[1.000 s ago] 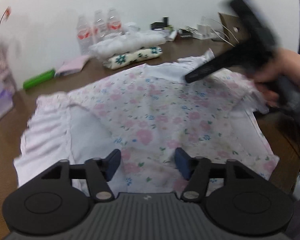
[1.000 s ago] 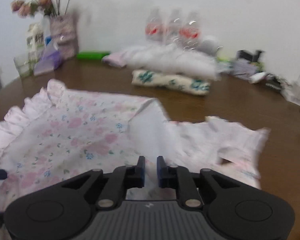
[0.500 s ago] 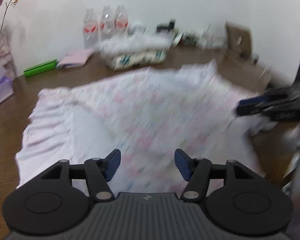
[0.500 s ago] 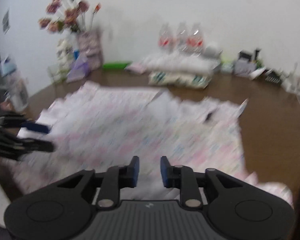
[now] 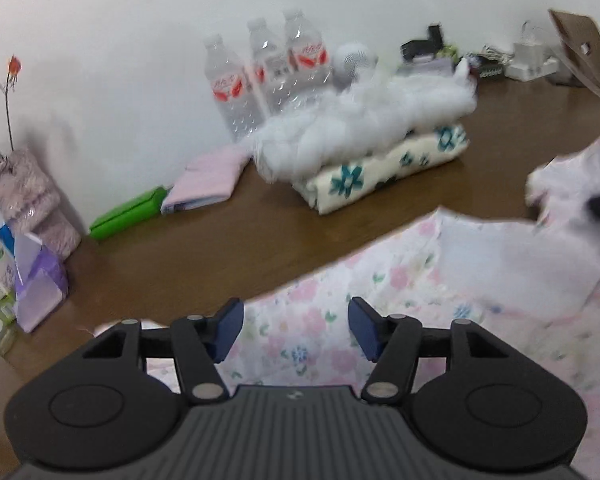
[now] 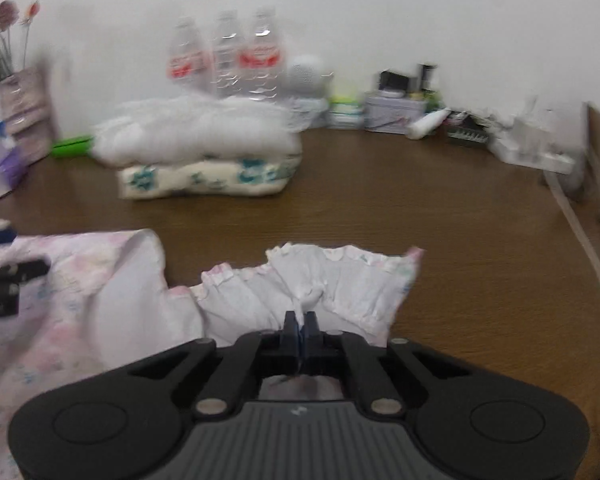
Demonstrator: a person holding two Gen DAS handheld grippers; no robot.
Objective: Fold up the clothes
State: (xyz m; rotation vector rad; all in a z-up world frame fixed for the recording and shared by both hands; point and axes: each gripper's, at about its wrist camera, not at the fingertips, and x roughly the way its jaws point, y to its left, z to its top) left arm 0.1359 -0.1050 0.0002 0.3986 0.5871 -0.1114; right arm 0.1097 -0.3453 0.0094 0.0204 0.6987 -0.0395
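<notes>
Pinching floral garment [image 6: 332, 280], right tool [image 6: 300, 326] closed

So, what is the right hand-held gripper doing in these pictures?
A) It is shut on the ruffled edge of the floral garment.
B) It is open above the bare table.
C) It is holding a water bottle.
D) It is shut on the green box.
A: in the right wrist view the right hand-held gripper has its jaws closed with the white ruffle of the floral garment pinched between them.
</notes>
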